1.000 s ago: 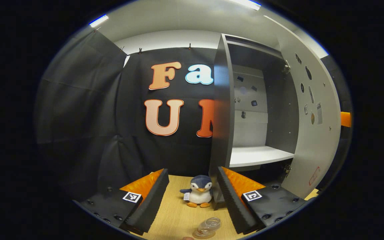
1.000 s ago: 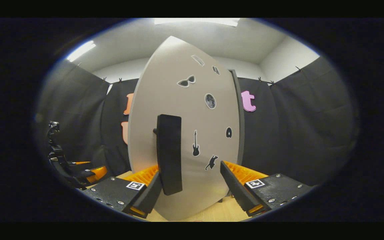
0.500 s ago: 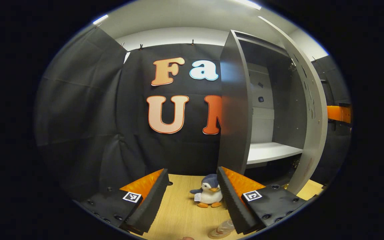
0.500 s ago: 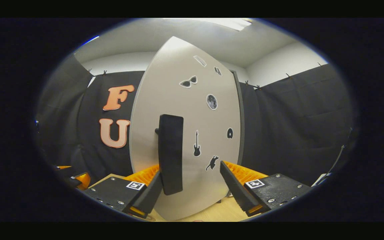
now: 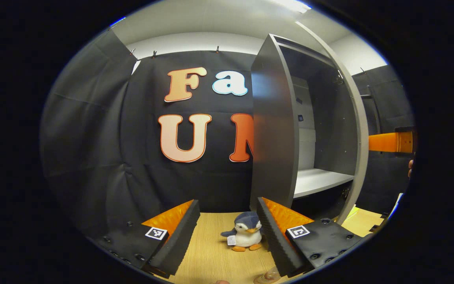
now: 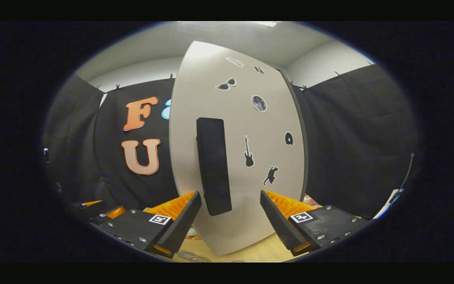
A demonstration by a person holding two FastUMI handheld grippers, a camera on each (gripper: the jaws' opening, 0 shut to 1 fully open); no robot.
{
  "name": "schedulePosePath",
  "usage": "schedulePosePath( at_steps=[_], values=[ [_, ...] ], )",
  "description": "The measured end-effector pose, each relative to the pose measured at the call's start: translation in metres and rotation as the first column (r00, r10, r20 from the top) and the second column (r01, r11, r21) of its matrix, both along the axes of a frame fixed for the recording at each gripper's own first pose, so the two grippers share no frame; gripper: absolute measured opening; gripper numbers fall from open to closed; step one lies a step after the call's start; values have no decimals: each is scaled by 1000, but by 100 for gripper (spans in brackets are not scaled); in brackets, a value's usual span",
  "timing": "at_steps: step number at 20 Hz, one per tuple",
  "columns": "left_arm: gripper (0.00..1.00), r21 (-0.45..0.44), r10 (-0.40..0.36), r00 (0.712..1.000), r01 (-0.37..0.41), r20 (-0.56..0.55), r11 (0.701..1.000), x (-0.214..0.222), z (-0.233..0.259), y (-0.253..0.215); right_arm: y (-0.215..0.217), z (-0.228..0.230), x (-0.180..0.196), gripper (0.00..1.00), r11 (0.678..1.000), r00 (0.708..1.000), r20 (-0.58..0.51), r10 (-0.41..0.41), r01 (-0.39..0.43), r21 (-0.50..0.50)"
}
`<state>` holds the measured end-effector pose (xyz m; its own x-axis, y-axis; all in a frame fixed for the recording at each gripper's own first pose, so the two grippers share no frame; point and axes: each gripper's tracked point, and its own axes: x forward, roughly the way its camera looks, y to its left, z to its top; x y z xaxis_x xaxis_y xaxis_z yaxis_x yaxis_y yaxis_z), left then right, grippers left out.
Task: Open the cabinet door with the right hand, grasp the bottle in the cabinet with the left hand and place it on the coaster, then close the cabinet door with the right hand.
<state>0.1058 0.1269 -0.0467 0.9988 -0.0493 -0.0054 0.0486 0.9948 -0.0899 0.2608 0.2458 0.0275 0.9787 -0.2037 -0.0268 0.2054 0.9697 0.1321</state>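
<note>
— Down at the bottom edge of the left gripper view, what's that clear thing?
— That's the bottle (image 5: pixel 268 276), see-through plastic and rounded, low on the wooden table (image 5: pixel 211 252), right at the tip of one finger and mostly cut off. I can't make out a coaster under it.
— And the left gripper (image 5: pixel 227 230)?
— Fingers spread wide, nothing between them but table. Ribbed black foam pads (image 5: pixel 177 236), orange backing, black plates with little square markers.
— What's beyond them?
— A plush penguin (image 5: pixel 244 236), soft grey and white with orange feet, sitting on the table just beside the right-hand finger. Behind it the cabinet (image 5: pixel 276 130), smooth dark grey panels, a pale shelf (image 5: pixel 317 179) inside.
— The door?
— In the right gripper view the door (image 6: pixel 250 134) is a flat, matt light-grey slab dotted with small black stickers, swung partly out. Its handle (image 6: pixel 213 165) is a tall black bar with rounded corners.
— Is the right gripper (image 6: pixel 231 219) on it?
— No: fingers apart, the handle's lower end sits above the gap, touching neither.
— The room?
— Black cloth walls, white ceiling, light wood tabletop.
</note>
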Motion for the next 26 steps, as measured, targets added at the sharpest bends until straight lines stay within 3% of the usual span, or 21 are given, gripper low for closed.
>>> schedulePosePath(
  at_steps=[6,20,26],
  values=[
    [95,-4,11,1000,-11,-8,1000,8,-2,8,8,1,30,94,997,998,-4,63,-63,-39],
    [95,-19,79,996,-79,-31,997,9,-6,16,18,1,91,94,981,982,3,191,-190,-26],
    [95,-14,106,994,-107,-40,994,11,-7,18,21,-2,101,94,976,976,-2,216,-216,-30]
  ],
)
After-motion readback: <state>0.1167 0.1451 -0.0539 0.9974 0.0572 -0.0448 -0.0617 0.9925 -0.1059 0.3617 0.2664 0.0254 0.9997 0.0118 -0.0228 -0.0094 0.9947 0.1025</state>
